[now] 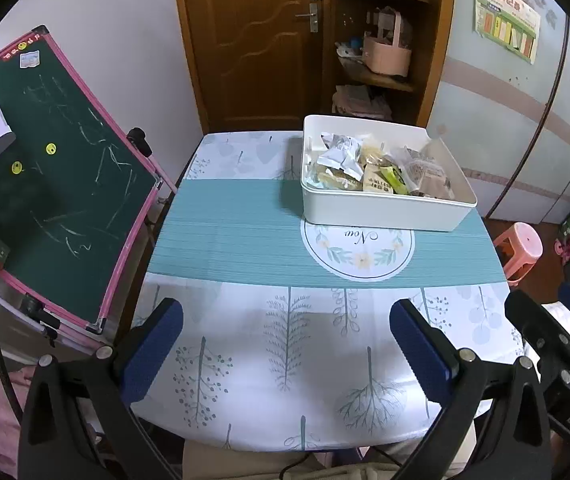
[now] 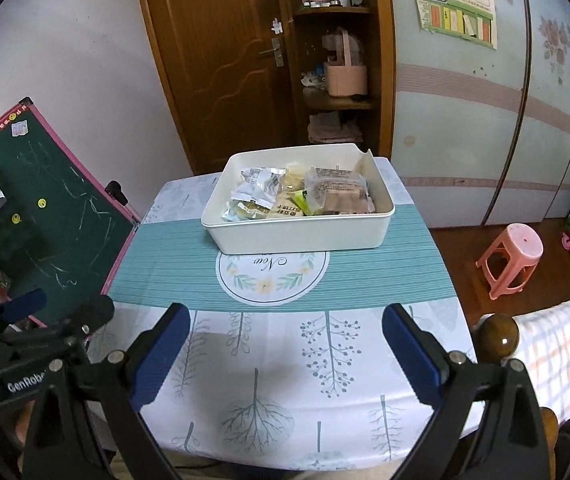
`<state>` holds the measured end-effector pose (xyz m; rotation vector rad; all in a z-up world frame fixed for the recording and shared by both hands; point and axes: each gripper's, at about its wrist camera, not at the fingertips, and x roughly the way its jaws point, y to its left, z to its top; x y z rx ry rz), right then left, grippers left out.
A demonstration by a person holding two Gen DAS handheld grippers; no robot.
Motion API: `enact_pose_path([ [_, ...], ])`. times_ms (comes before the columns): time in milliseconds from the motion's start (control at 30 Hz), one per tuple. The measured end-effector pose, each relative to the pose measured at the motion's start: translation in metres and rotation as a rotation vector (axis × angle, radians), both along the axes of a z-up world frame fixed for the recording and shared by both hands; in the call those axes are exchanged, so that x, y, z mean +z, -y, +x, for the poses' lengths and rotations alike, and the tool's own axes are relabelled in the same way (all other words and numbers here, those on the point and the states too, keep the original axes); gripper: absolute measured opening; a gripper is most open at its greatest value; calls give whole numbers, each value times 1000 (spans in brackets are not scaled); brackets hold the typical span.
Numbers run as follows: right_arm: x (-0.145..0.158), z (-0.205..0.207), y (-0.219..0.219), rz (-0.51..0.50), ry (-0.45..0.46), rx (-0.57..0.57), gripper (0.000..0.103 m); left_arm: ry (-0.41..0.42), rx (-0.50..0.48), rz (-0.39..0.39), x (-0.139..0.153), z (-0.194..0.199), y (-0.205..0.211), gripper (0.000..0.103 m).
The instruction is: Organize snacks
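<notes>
A white plastic bin (image 1: 381, 210) stands at the far side of the table, holding several wrapped snack packets (image 1: 373, 168). It also shows in the right wrist view (image 2: 297, 236), with the packets (image 2: 297, 194) piled inside. My left gripper (image 1: 287, 344) is open and empty, hovering over the near part of the table, well short of the bin. My right gripper (image 2: 285, 346) is open and empty too, at the near edge, to the right of the left one. No snack lies on the cloth itself.
The table wears a tree-print cloth (image 2: 277, 380) with a teal band and a round floral emblem (image 2: 272, 278). A pink-framed chalkboard (image 1: 61, 184) leans at the left. A pink stool (image 2: 511, 258) stands on the floor right. A wooden door and shelves are behind.
</notes>
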<state>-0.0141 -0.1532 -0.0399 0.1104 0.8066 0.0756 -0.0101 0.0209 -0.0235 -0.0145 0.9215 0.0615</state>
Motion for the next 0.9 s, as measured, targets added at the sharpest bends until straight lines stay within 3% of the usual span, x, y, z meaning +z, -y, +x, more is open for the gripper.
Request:
enact_pose_path([
  [900,-8,-1,-6,27,-23,23,97,-28,-5,-14,-7,3,4,103],
])
